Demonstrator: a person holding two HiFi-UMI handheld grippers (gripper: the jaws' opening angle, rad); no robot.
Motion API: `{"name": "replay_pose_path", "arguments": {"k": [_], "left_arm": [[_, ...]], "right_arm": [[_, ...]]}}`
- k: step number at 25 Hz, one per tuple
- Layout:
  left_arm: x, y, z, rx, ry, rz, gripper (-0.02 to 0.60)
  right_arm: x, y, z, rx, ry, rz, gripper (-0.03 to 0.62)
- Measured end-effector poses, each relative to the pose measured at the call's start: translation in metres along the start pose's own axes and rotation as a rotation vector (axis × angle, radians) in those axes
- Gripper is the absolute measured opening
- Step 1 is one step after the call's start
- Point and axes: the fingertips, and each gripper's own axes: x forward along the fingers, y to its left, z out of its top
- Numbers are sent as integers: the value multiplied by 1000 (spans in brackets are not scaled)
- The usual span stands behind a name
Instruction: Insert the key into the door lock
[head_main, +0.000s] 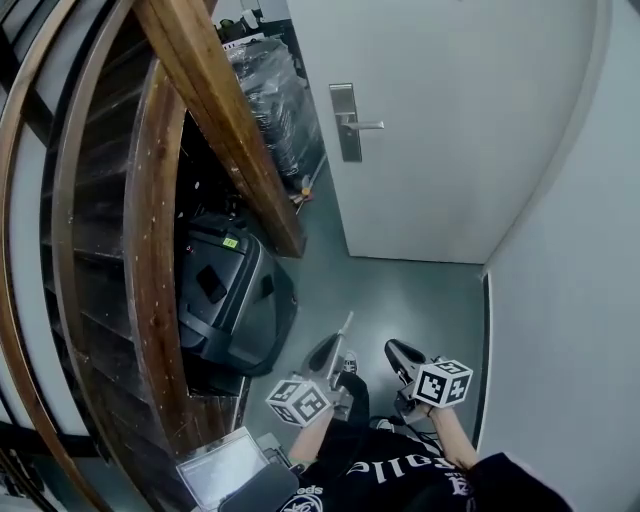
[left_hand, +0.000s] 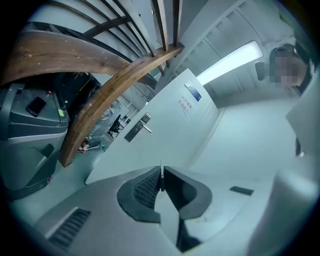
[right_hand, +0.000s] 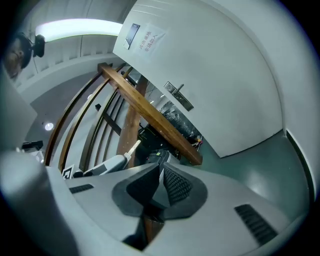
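The white door (head_main: 450, 120) stands ahead, with a metal lock plate and lever handle (head_main: 347, 122) on its left side. My left gripper (head_main: 337, 343) is held low, well short of the door, and is shut on a thin pale key (head_main: 346, 322) that sticks out past the tips. In the left gripper view the key (left_hand: 161, 170) shows edge-on between the pads, with the lock plate (left_hand: 138, 128) far off. My right gripper (head_main: 394, 351) hangs beside it, shut and empty. The right gripper view shows the key (right_hand: 132, 148) and the lock plate (right_hand: 178, 96).
A curved wooden stair rail (head_main: 215, 110) and stringer (head_main: 150, 260) fill the left. Under them sit a black hard case (head_main: 235, 295) and plastic-wrapped goods (head_main: 270, 100). A laptop (head_main: 225, 467) lies near my feet. A white wall (head_main: 570, 300) closes the right side of the grey floor (head_main: 400, 290).
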Motion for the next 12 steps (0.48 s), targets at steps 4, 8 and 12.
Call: {"name": "replay_pose_path", "arguments": {"k": [4,8,12], "left_arm": [[46,34,31,2,14,-26,23],[95,64,74,5,25,-68,23],[142,99,107,-20,30,-101,23]], "right_arm": [[42,-16,36,-6,-24,-36,35],[90,-20,84,-8,-69,-61,35],[142,-25,124,-24,-96,-79,35]]}}
